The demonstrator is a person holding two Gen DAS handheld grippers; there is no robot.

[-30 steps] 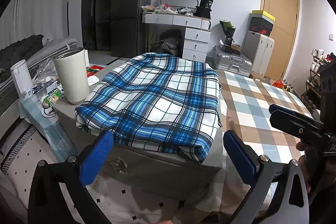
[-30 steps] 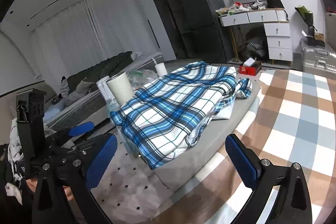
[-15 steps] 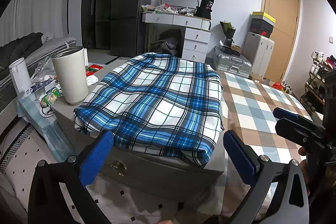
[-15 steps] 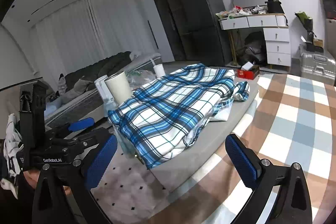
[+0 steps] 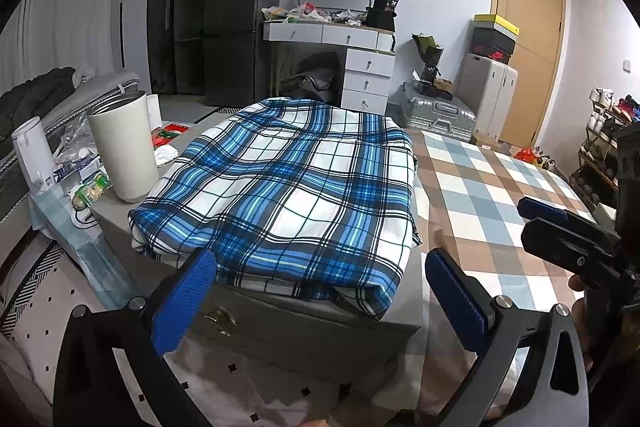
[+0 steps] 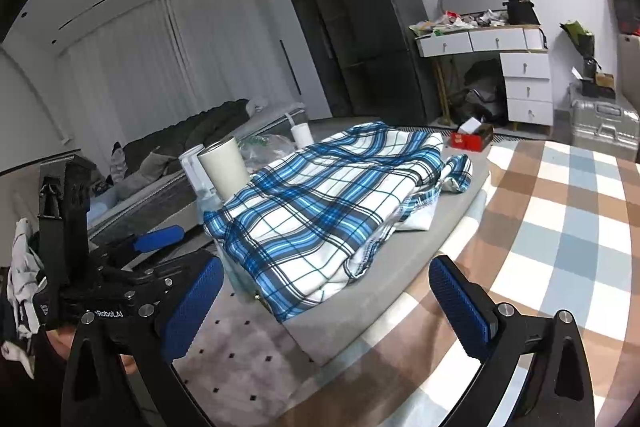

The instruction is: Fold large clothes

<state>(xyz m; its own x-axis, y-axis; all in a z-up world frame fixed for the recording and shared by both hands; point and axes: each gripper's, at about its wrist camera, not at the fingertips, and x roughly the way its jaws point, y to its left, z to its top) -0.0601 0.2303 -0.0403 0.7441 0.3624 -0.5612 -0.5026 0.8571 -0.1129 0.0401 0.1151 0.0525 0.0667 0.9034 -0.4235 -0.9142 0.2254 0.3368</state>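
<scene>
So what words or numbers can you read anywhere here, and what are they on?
"Robot.AI": white letters on the left gripper body; the start is cut off.
A white number, maybe "36": on the black tub on the desk, too blurred to be sure.
The sticker on the fridge: too small to read.

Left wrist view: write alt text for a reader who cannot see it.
A blue and white plaid garment lies folded on a grey table, with the open left claw just short of its near edge. A tall white cup stands left of it.
</scene>
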